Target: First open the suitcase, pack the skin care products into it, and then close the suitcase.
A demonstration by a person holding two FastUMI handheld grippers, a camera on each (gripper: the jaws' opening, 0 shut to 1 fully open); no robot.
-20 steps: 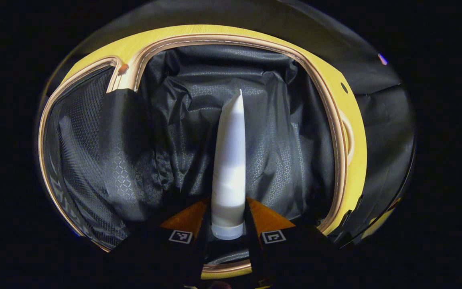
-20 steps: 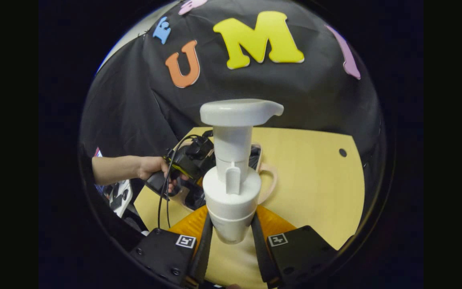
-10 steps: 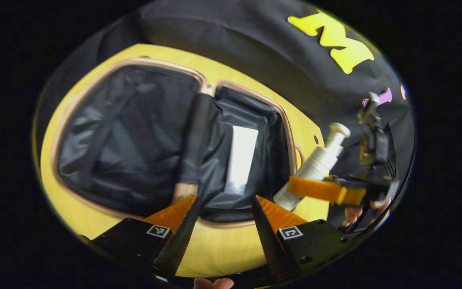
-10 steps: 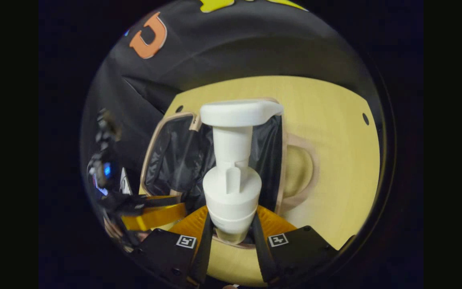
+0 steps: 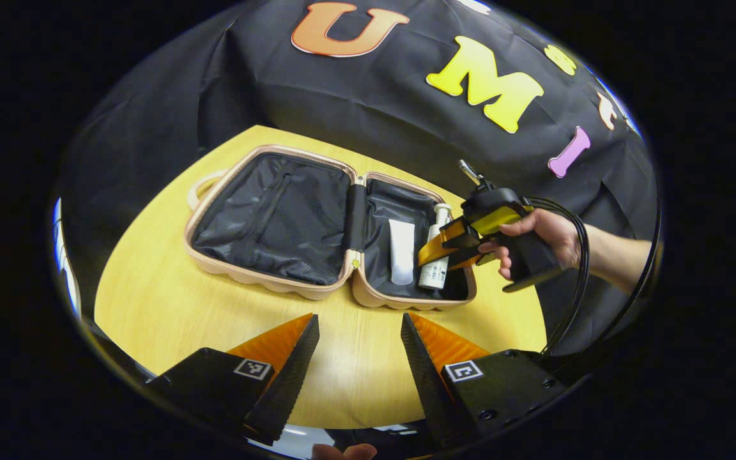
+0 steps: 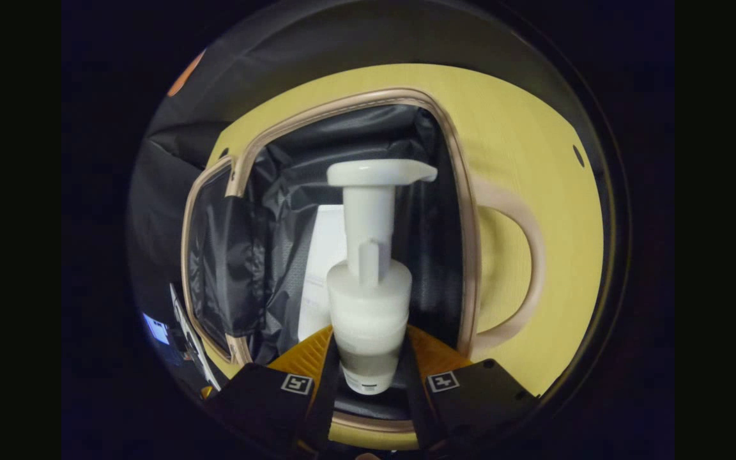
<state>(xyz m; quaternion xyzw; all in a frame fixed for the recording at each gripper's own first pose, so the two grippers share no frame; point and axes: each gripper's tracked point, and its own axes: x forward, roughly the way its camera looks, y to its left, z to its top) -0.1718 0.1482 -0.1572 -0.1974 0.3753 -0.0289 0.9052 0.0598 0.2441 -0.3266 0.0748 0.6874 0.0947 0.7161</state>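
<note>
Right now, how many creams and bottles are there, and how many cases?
Tube: 1, lying in the case.
Pump bottle: 1, held in the right gripper over the case.
Case: 1, open on the table.
Total: 3 things.

Round wooden table (image 5: pixel 151 300), pale yellow, light grain, took up the lower middle of the left gripper view. A bright glare patch sat on the tabletop near the front edge. A small dark hole (image 6: pixel 578 155) marked the tabletop near its far rim in the right gripper view. Black cloth wall (image 5: pixel 368 121) hung behind the table, wrinkled and creased, draping down past the table edge on both sides. Thin strip of something pale and bluish (image 5: pixel 61 255) showed at far left past the cloth, too small to identify. Lighting was dim overall.
</note>
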